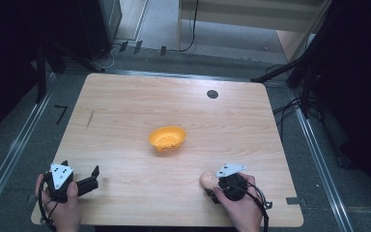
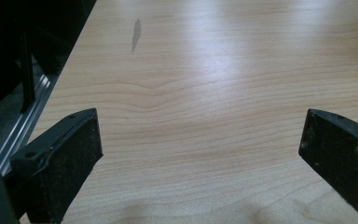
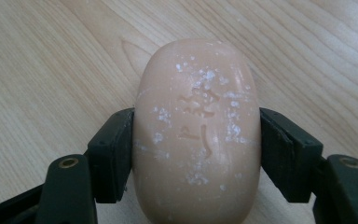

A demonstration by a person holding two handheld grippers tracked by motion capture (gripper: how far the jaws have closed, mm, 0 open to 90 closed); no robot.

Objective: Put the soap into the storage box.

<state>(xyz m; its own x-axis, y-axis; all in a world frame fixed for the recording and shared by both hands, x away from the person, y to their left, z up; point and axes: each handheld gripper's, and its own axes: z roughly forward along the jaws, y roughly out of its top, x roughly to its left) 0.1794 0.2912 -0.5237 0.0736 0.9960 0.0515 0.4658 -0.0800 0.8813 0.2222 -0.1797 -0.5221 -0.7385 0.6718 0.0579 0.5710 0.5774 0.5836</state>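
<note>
Honestly, my right gripper [image 3: 196, 140] had the bar of soap [image 3: 198, 135] pinched by its long sides, both pads pressed flat against the smooth flanks, with the bar near the table's [image 1: 125, 106] front edge on my right. My left gripper [image 2: 200, 144] sat idle at the front left corner, jaws spread wide over bare wood with nothing between them.

What worried me was the soap itself. It was rounded and looked slick, dusted with pale flakes, and my pads met it on curved faces and not on flat ones. I judged that a harder squeeze could shoot it forward out of the grip, while a softer one could let it slide down as I lifted. The pads also seemed to sit toward the near half of the bar, so the far end might droop and twist between them.

The orange bowl [image 1: 167, 137] stood well apart, near the table's middle, and looked light and shallow. If the soap was bound there, a drop from any height could tip it or skid it across the wood, or the bar could bounce out.
</note>
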